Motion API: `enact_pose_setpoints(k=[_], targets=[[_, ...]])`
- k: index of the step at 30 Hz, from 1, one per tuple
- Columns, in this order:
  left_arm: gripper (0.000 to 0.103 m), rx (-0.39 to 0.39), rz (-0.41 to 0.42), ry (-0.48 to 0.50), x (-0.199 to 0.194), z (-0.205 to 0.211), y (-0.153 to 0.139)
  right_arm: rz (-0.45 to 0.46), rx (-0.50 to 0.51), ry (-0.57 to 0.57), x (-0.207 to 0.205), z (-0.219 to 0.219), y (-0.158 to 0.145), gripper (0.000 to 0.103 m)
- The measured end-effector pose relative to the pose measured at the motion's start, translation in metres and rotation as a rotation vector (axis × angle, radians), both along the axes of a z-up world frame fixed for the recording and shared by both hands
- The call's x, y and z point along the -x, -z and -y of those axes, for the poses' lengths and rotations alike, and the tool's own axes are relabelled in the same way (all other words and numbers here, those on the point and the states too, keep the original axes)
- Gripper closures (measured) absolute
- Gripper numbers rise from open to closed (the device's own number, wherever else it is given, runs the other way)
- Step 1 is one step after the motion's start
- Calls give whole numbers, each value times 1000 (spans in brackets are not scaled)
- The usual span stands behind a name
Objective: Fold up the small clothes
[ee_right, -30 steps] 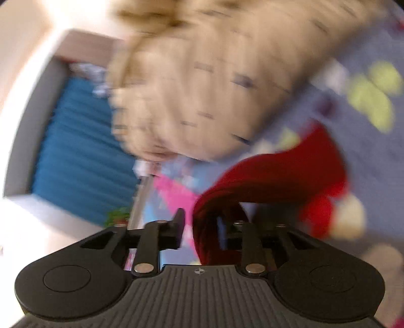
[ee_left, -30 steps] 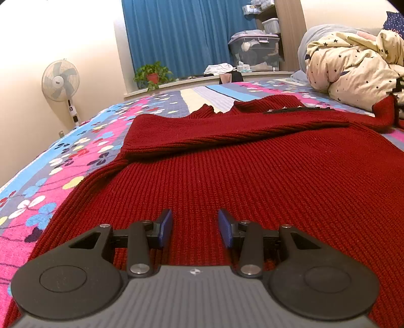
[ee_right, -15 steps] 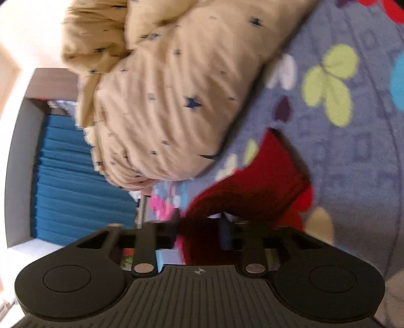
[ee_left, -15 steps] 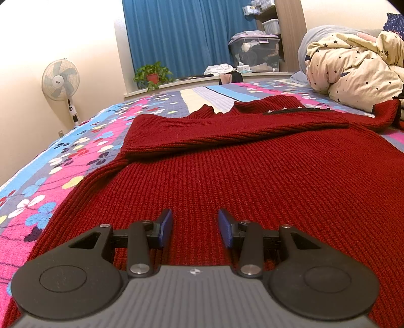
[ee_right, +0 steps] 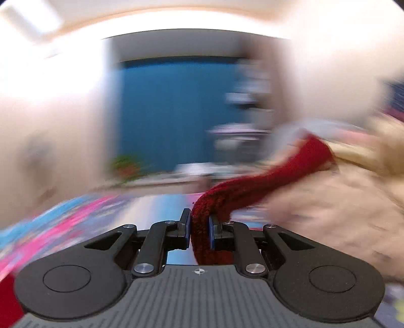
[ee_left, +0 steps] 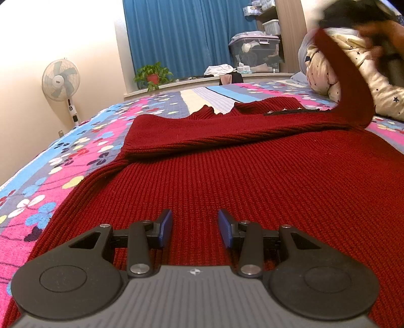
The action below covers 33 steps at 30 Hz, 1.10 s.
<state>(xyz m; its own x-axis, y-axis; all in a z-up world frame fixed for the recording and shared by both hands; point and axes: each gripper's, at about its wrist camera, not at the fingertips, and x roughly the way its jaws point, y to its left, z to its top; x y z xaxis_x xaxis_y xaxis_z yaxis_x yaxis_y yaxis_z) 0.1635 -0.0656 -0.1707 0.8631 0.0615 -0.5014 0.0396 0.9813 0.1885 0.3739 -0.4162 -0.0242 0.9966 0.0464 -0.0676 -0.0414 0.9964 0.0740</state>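
A dark red knit sweater lies flat on the flowered bedspread, with its left sleeve folded across the chest. My left gripper is open and empty, low over the sweater's lower part. My right gripper is shut on the sweater's right sleeve. In the left wrist view that sleeve is lifted high at the far right, held by the blurred right gripper. The right wrist view is heavily blurred by motion.
A star-printed duvet is bunched at the far right of the bed. A standing fan is by the left wall. A potted plant, blue curtain and a storage bin are at the back.
My right gripper has lifted the right sleeve up off the bed and swung around toward the room. My left gripper has stayed still and open.
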Motion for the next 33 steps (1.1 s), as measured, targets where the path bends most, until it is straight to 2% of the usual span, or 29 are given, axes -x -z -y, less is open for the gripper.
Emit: enact_pose_setpoints(k=[2, 3, 4, 5, 7, 9, 10, 13, 14, 16, 19, 21, 23, 24, 28, 30, 33], targets=[[57, 15, -1, 1, 0, -1, -1, -57, 86, -177, 3, -74, 15, 85], [57, 21, -3, 1, -1, -2, -2, -122, 102, -262, 3, -102, 29, 77], [57, 25, -3, 1, 0, -3, -2, -226, 101, -346, -1, -126, 46, 73], [58, 29, -4, 1, 0, -3, -2, -364, 98, -424, -5, -148, 67, 73], [58, 40, -5, 1, 0, -4, -3, -553, 116, -501, -4, -169, 99, 73], [58, 56, -7, 2, 0, -6, -5, -530, 155, -472, 14, -166, 100, 73], [58, 69, -13, 3, 0, -8, -6, -550, 155, -473, 21, -158, 94, 73], [57, 106, -49, 7, -4, -13, -15, -628, 54, -403, 34, -114, 66, 69], [57, 138, -63, 10, -6, -17, -19, -653, 26, -370, 40, -98, 56, 68], [57, 235, -91, 3, -15, -30, -31, -699, -23, -244, 58, -64, 42, 58], [59, 307, -66, -22, -39, -41, -56, -771, -100, -98, 80, -22, 43, 55], [62, 361, -73, -43, -68, -50, -70, -814, -174, -56, 94, -2, 61, 55], [62, 432, -75, -65, -98, -59, -79, -887, -146, 1, 96, 6, 81, 56], [62, 461, -85, -78, -116, -64, -81, -892, -120, 10, 96, 7, 87, 56], [62, 663, -245, -162, -188, -85, -61, -877, -85, -23, 94, 10, 96, 56], [61, 720, -278, -220, -212, -93, -48, -876, -76, -40, 93, 10, 98, 56], [61, 753, -249, -251, -231, -97, -44, -878, -37, -59, 86, 6, 98, 56]])
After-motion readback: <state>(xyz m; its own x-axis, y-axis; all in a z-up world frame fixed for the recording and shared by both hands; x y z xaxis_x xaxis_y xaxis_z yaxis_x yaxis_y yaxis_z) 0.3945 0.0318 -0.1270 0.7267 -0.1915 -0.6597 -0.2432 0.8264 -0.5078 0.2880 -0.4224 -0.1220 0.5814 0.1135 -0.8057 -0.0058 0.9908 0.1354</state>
